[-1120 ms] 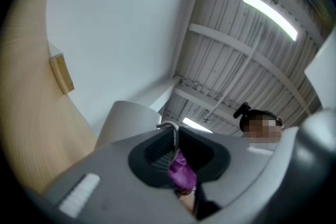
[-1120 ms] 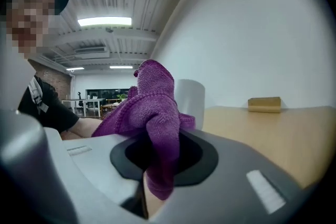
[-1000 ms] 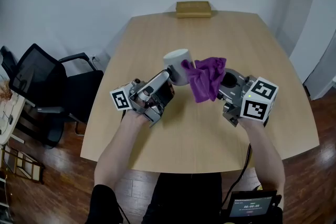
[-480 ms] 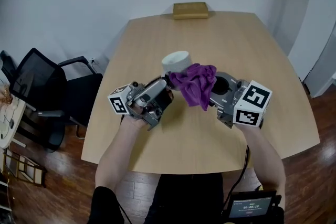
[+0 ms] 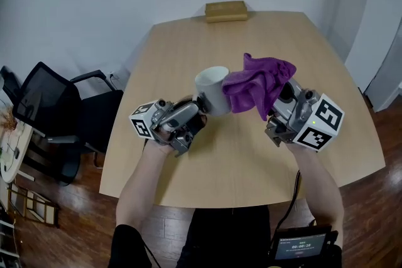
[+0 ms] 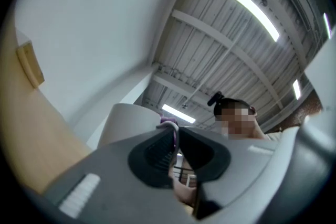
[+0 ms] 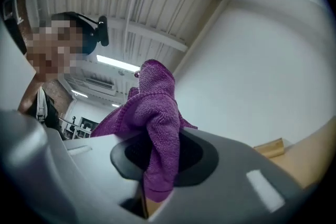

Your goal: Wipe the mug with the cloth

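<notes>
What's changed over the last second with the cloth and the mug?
The right hand-held gripper dragged the cloth across the front of the mug, then lifted it up and to the right; it now bunches at the mug's right side. The left hand-held gripper barely shifted. Nothing let go: left still clamps the mug, right the cloth. The box on the table stayed put.

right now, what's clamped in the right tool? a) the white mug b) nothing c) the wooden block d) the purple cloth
d: the right gripper view shows the purple cloth pinched between the jaws of the right tool.
</notes>
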